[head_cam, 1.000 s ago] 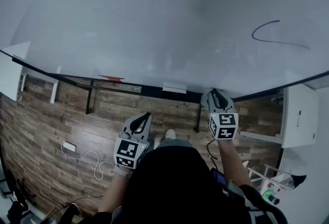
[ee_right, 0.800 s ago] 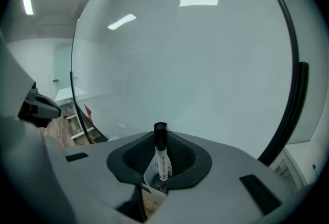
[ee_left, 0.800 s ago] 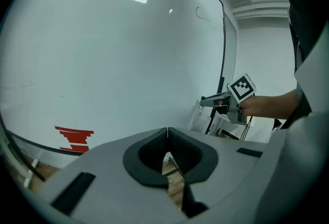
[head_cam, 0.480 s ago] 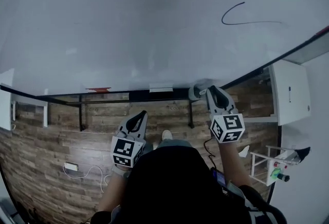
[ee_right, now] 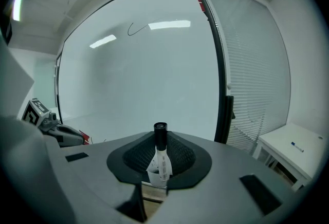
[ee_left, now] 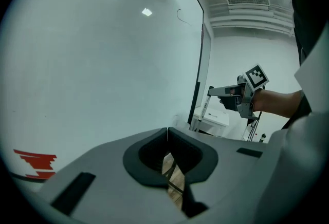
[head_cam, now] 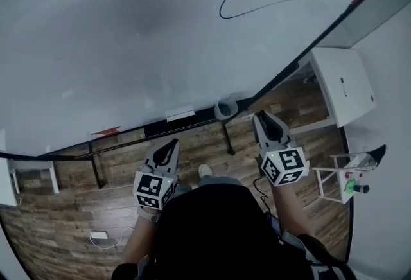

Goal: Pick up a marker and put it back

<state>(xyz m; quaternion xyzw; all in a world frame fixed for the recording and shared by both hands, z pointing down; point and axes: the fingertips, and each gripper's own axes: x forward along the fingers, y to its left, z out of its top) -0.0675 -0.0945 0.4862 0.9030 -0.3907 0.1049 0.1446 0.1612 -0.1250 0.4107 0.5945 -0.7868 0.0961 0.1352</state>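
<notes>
My right gripper [ee_right: 160, 140] is shut on a marker [ee_right: 160, 159] with a white body and a black cap, which stands upright between the pads and points at the whiteboard [ee_right: 139, 79]. In the head view this gripper [head_cam: 268, 123] hangs just below the board's ledge, right of a small grey holder [head_cam: 225, 107]; the marker does not show there. My left gripper [ee_left: 167, 130] is shut with nothing in it and sits lower left [head_cam: 171, 148]. The left gripper view shows the right gripper [ee_left: 240, 95] held out beside the board.
A curved black line [head_cam: 247, 9] is drawn on the whiteboard [head_cam: 128, 35]. On the ledge lie a white eraser [head_cam: 180, 115] and a red item [head_cam: 104, 132]. A white cabinet [head_cam: 343, 83] stands to the right. Wooden floor [head_cam: 64, 208] below, with a cable.
The head view has swung right, so the black line now sits further left. The right gripper has drawn slightly away from the ledge and the grey holder. The left gripper stays put.
</notes>
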